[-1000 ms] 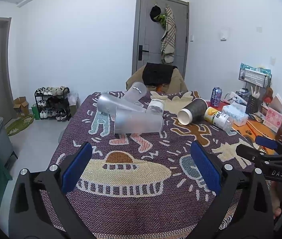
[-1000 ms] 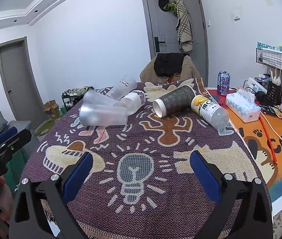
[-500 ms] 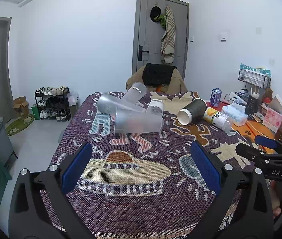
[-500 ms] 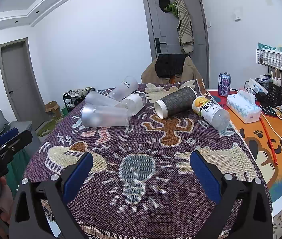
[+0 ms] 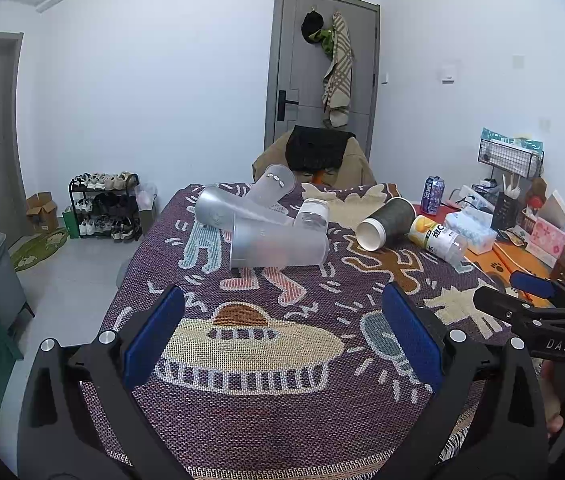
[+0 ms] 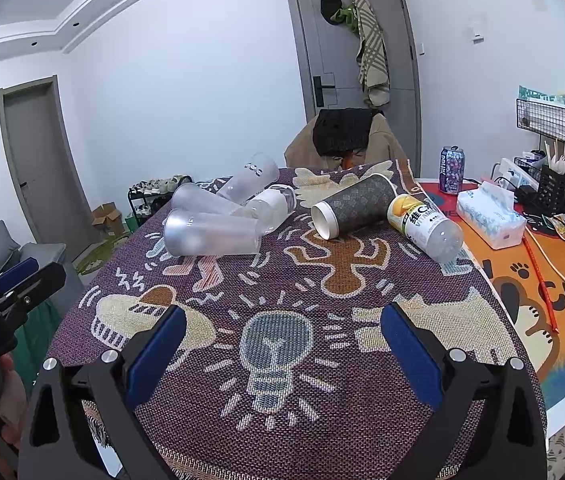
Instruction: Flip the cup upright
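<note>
Cups lie tipped over across the far half of the table, none of them upright. At the near edge, the left gripper hangs over the woven cloth with its blue-padded fingers spread wide and nothing between them. The right gripper hangs beside it over the lightbulb pattern, its jaws likewise wide apart and empty. Each gripper shows at the edge of the other's view, held in a hand.

Beyond the grippers, towards the left edge of the table, the nearest frosted cup lies on its side across the cloth. Just behind it a second frosted cup lies on its side, touching the first. A small clear bottle with a white band lies beside them, and a third frosted cup leans tilted over the pile, nearest the far edge.

Towards the middle, a dark paper cup lies on its side with its white rim facing the near edge. Touching it on the right, a plastic drink bottle with a yellow label also lies on its side.

At the right edge, off the cloth on an orange mat, sits a tissue pack, with a purple can upright behind it. A chair draped with dark clothing stands past the far edge.
</note>
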